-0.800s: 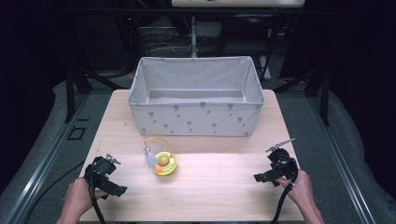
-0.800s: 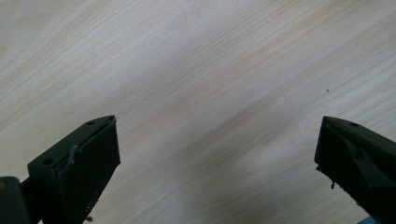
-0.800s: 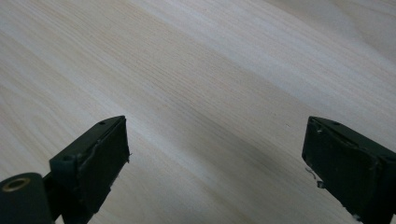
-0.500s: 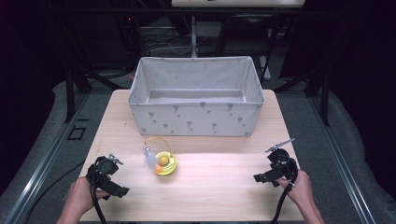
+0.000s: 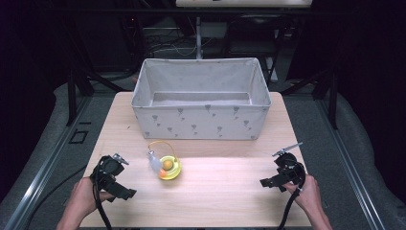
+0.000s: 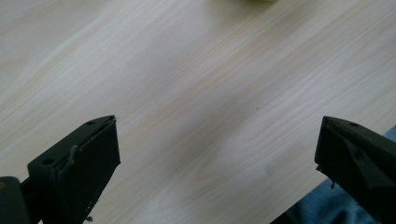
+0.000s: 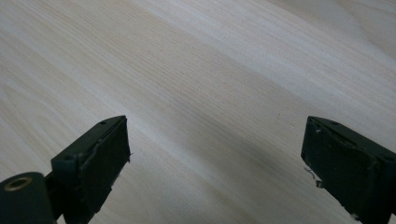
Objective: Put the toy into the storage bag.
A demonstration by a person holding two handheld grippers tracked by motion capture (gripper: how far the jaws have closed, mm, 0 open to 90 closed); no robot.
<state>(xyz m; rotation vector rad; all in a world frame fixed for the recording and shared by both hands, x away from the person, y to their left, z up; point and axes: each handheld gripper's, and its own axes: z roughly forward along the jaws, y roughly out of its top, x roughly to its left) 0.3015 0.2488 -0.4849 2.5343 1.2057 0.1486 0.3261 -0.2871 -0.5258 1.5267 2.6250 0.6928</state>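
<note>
Almost nothing has shifted since the earlier frames: both hands rest at the near edge of the wooden table (image 5: 215, 191), and the small yellow toy (image 5: 168, 167) sits where it did, in front of the grey fabric bin (image 5: 201, 122) and apart from it.

Seen from above, the left gripper (image 5: 125, 192) is plainly the nearer of the two; the toy lies ahead of its jaws and off toward the table's middle, near but not touching. The right gripper (image 5: 265, 182) is well apart from it, across a bare stretch of wood.

Both pairs of jaws stand wide apart and hold nothing. Between the left gripper's jaws (image 6: 217, 154) there is bare wood grain, with only a blurred yellowish sliver at the top edge, probably the toy's rim. Between the right gripper's jaws (image 7: 215, 158) there is bare wood too.

The toy looks like a round yellow dish with an orange ball in it, a thin loop arching toward the bin, and a pale piece leaning out toward the left gripper; no clear long axis. My judgement is that the left gripper should advance and swing toward the centre.
</note>
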